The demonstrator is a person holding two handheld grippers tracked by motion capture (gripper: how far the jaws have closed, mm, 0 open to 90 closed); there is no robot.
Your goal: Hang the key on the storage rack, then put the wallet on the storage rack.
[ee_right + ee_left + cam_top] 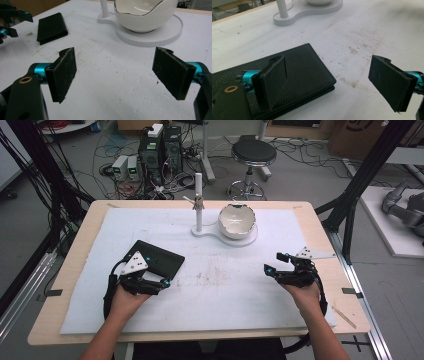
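A black leather wallet (156, 257) lies closed on the white mat (225, 290), left of centre. My left gripper (164, 283) rests at the wallet's near right corner. In the left gripper view its jaws stand wide apart, the left gripper (328, 60) straddling the wallet (309, 70) corner: one jaw over the leather, the other over bare mat. My right gripper (275, 262) hovers low at the mat's right side. In the right gripper view the right gripper (113, 53) is open with nothing between its pads. Farther off there lie the wallet (51, 26) and the left gripper (12, 22).
A white bowl with a gold rim (237, 220) sits on a flat white stand (202, 232) with an upright post (198, 195) at the back centre. Beyond the table are a stool (253, 154), computer boxes (160, 150) and cables. A black frame leg (350, 200) rises at right.
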